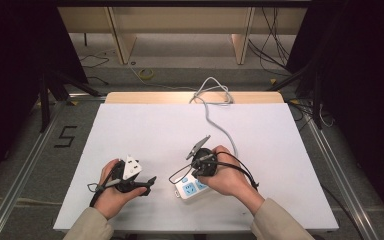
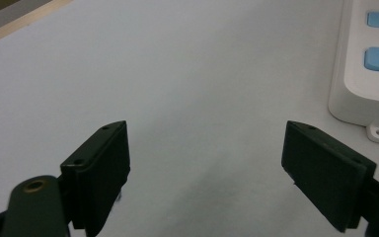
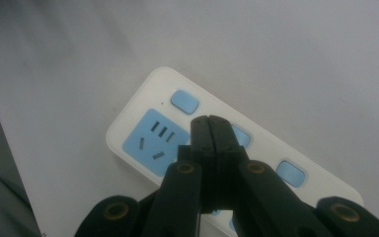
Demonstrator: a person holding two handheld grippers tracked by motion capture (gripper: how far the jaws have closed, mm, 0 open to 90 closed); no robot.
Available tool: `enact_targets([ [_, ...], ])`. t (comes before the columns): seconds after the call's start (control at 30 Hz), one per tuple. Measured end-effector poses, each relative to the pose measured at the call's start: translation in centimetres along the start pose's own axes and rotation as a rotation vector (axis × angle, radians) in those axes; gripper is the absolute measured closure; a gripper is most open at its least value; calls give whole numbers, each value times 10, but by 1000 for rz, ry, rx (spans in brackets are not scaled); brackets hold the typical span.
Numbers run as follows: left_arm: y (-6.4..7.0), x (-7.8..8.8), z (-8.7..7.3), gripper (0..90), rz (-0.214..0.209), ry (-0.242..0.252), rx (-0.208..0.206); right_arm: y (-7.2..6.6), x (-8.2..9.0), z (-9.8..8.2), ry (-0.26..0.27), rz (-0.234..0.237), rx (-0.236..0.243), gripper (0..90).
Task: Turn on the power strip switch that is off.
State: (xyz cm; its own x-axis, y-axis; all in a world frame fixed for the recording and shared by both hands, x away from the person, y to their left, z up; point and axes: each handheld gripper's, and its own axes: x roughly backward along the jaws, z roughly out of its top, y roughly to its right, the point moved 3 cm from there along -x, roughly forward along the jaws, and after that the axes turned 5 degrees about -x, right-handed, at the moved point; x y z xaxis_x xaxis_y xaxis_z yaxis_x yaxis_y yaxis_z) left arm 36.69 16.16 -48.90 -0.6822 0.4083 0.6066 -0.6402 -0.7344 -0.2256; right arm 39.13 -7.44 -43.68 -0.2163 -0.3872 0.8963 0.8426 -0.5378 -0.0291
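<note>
A white power strip (image 1: 189, 188) with blue sockets and blue buttons lies on the white table (image 1: 145, 130) near the front. Its grey cable (image 1: 219, 125) runs away to the far edge. My right gripper (image 1: 200, 171) points down at the strip. In the right gripper view the right gripper (image 3: 210, 121) is shut with nothing between its jaws, its tips over a blue button of the strip (image 3: 148, 140); contact cannot be judged. My left gripper (image 1: 149, 185) rests to the strip's left. The left gripper (image 2: 205, 128) is open and aims at the strip's end (image 2: 360, 84).
The cable coils (image 1: 212, 92) at the table's far wooden edge (image 1: 155, 97). Metal rails (image 1: 25, 165) run along the floor on both sides, and loose cables (image 1: 275, 45) lie on the floor behind the table.
</note>
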Motion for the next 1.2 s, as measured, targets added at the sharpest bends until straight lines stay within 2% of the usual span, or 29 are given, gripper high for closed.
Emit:
enact_targets([
  [0.43,0,0,0,184,-4,-1,-3,-5,-14,12,-16,15,10,900],
  [1.2,1,-1,0,184,-4,1,-4,-11,-28,24,-44,20,22,900],
])
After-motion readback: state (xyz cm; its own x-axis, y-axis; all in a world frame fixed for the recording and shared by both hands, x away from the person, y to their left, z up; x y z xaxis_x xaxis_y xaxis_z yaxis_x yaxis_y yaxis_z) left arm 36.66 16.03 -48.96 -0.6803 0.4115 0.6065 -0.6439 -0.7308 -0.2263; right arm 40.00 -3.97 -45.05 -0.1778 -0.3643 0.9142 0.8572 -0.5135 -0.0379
